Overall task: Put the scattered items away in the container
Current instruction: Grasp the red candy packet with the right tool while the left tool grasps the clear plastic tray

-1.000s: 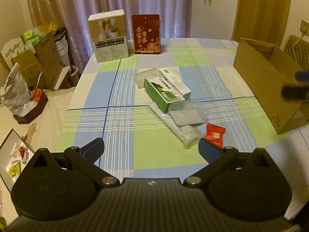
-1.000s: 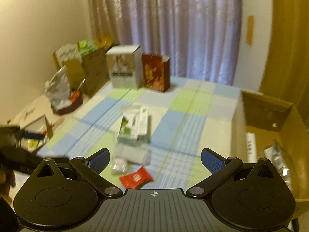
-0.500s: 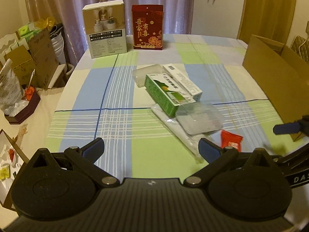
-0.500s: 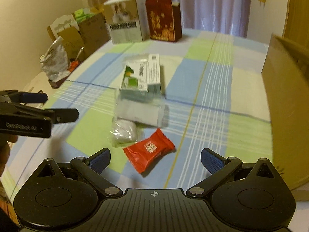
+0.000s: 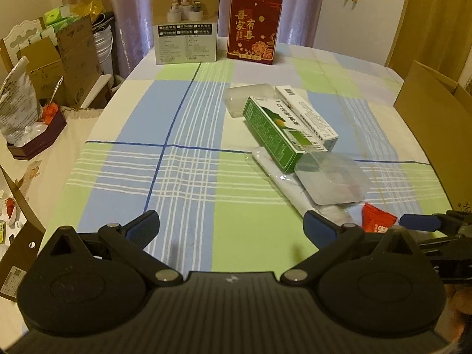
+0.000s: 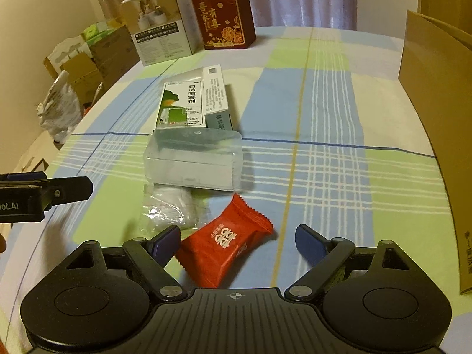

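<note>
Right fingers [image 6: 237,237]: spread wide, holding nothing, low over the bench; blue pads [image 6: 306,240] at either side of the red candy wrapper.
Red candy wrapper [image 6: 225,243]: flat on the checked cloth between the right fingers, nearer the left pad, tilted toward 2 o'clock; touching neither pad as far as can be told. In the left wrist view [image 5: 377,221], at 3 o'clock, just beside a blue tip of the right fingers.
Left fingers [image 5: 230,225]: spread wide, empty, above bare green and blue squares of the cloth; seen from the right wrist view as a dark bar at 9 o'clock [image 6: 59,190].
Crumpled clear bag [image 6: 166,208]: white contents, at 11 o'clock of the wrapper, just beside it, partly under the clear plastic tray.
Clear plastic tray [image 6: 193,159]: at 12 o'clock of the bag, resting on it; far edge against the boxes.
Green-and-white box [image 6: 181,103]: lying flat beyond the tray, at 12 o'clock, with Chinese print.
White box [image 6: 216,100]: lying flat, side by side with the green-and-white box and touching it.
Second clear tray [image 5: 249,98]: behind the two boxes in the left wrist view, at 12 o'clock.
Cardboard container [image 6: 436,112]: open brown box at 3 o'clock on the bench edge, well apart from the scattered items; inside hidden.
Bench [image 6: 324,94]: covered in a blue, green and white checked cloth.
Far end, 12 o'clock: white product carton [image 5: 187,22] and red carton [image 5: 255,26] with gold characters, upright, near each other, before a curtain [image 5: 124,6].
Off the bench, 9 o'clock: cardboard boxes and bags [image 5: 44,67].
</note>
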A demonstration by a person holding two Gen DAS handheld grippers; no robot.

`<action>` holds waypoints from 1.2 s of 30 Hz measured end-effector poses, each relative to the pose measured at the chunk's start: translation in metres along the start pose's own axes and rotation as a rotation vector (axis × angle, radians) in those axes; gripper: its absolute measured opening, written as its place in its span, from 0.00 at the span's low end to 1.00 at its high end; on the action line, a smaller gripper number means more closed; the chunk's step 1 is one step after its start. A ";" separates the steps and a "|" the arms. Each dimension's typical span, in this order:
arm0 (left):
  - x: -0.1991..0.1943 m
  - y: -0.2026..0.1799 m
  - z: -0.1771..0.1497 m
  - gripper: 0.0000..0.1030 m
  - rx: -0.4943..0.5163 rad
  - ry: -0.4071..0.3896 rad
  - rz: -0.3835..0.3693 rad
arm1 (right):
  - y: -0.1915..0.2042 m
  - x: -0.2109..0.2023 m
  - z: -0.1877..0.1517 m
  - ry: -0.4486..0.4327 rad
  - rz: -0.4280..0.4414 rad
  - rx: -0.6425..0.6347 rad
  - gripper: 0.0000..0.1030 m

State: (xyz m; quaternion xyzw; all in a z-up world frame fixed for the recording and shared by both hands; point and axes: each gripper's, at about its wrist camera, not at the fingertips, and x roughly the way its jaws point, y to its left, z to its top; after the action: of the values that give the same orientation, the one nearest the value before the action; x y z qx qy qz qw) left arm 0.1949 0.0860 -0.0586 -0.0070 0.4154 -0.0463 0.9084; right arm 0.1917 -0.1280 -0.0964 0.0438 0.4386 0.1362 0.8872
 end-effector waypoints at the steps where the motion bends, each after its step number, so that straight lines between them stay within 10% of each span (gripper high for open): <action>1: 0.002 0.000 0.000 0.99 0.003 0.004 0.002 | 0.002 0.001 -0.001 -0.005 -0.011 -0.012 0.88; 17: 0.012 -0.037 0.001 0.99 0.089 0.004 -0.043 | -0.012 -0.019 -0.005 -0.009 -0.018 -0.112 0.20; 28: 0.036 -0.070 0.002 0.98 0.095 0.003 -0.064 | -0.040 -0.028 -0.002 -0.021 -0.043 -0.123 0.21; 30: 0.037 -0.076 0.006 0.98 0.114 -0.027 -0.050 | -0.041 -0.029 -0.003 -0.024 -0.033 -0.123 0.32; 32: 0.039 -0.082 0.010 0.98 0.148 -0.053 -0.057 | -0.043 -0.033 -0.004 -0.043 -0.018 -0.115 0.76; 36: 0.046 -0.084 0.017 0.97 0.196 -0.069 -0.104 | -0.042 -0.033 -0.006 -0.036 -0.005 -0.142 0.76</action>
State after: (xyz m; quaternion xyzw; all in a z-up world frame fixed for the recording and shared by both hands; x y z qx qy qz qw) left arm 0.2311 -0.0026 -0.0784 0.0587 0.3766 -0.1335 0.9148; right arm 0.1767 -0.1774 -0.0831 -0.0181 0.4118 0.1638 0.8962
